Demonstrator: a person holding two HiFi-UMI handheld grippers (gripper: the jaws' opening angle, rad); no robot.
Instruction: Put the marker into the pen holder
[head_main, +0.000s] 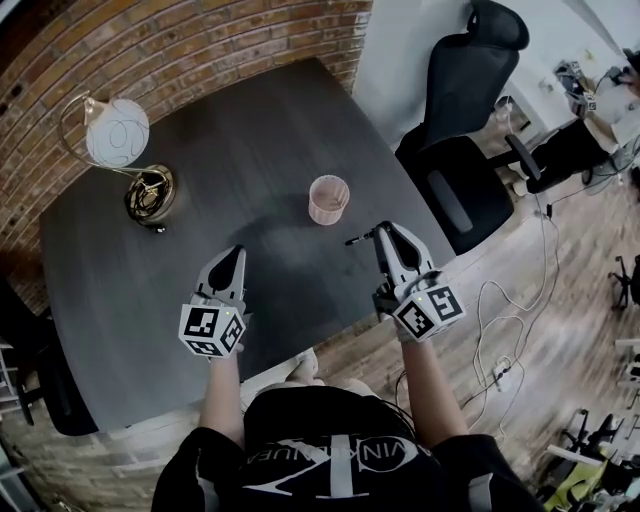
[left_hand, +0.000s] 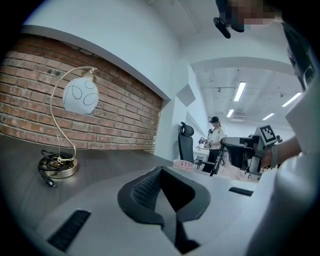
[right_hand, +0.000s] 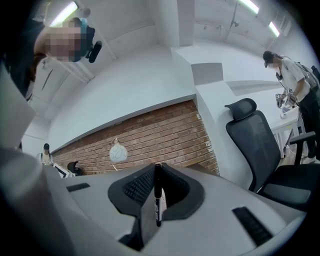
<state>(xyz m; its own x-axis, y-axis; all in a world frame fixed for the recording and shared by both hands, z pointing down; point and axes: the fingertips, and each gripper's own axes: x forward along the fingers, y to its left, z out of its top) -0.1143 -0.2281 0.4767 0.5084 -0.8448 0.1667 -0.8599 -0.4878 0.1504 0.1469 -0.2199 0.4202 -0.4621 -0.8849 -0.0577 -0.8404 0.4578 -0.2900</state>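
Lamp (head_main: 117, 133) far L on table (head_main: 250, 120), pen holder (head_main: 328, 199) ctr, chair (head_main: 470, 150) R

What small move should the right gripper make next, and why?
Probably carry the marker forward and left until it is above the holder. The right gripper is shut on the marker, which sticks out sideways from the jaws. The holder stands upright with its mouth open, just ahead and to the left in the head view, and the marker is not yet over it.

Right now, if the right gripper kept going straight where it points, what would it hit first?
Likely the brick wall: the right gripper, holding the marker, aims just right of the pen holder. The marker's jutting end might clip it; depth is unclear.
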